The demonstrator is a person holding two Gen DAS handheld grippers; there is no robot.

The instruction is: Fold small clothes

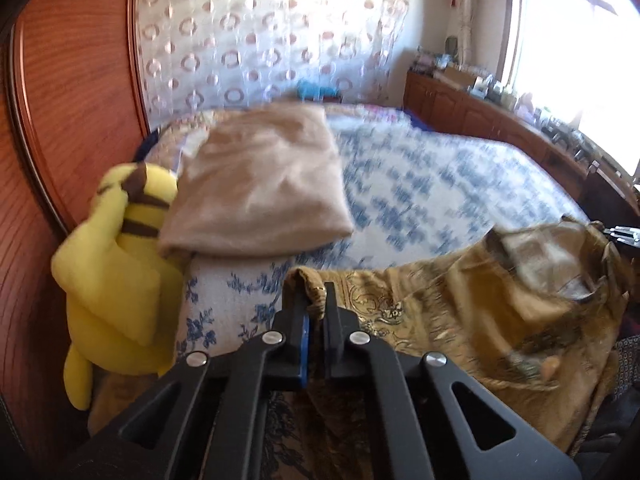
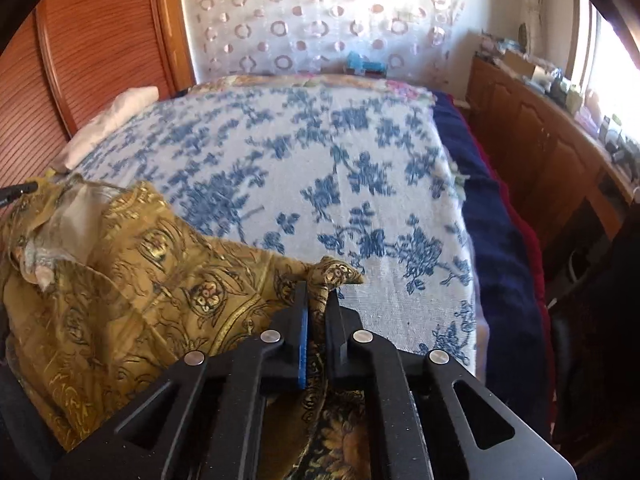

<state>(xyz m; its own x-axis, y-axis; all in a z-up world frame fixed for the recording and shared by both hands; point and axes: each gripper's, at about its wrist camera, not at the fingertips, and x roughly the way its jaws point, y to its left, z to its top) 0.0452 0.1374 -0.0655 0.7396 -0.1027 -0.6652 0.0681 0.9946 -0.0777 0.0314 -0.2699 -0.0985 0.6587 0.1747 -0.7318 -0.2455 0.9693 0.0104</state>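
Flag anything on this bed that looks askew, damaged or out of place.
Nothing is damaged or spilled. The gold patterned garment lies bunched and unfolded at the bed's near edge, with the left gripper and right gripper each shut on a corner. The yellow plush toy sits wedged against the headboard.

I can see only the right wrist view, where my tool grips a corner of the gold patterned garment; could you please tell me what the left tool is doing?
Observer: The left tool is shut on another bunched edge of the gold patterned garment, which lies over the near edge of the bed.
Operator: Thank you. Is anything lying on the bed to the left of it?
Observer: Yes, a folded beige cloth lies on the blue floral bedspread, beyond the left tool.
Operator: Is anything else near that cloth?
Observer: A yellow plush toy leans by the wooden headboard, touching the cloth's left edge.
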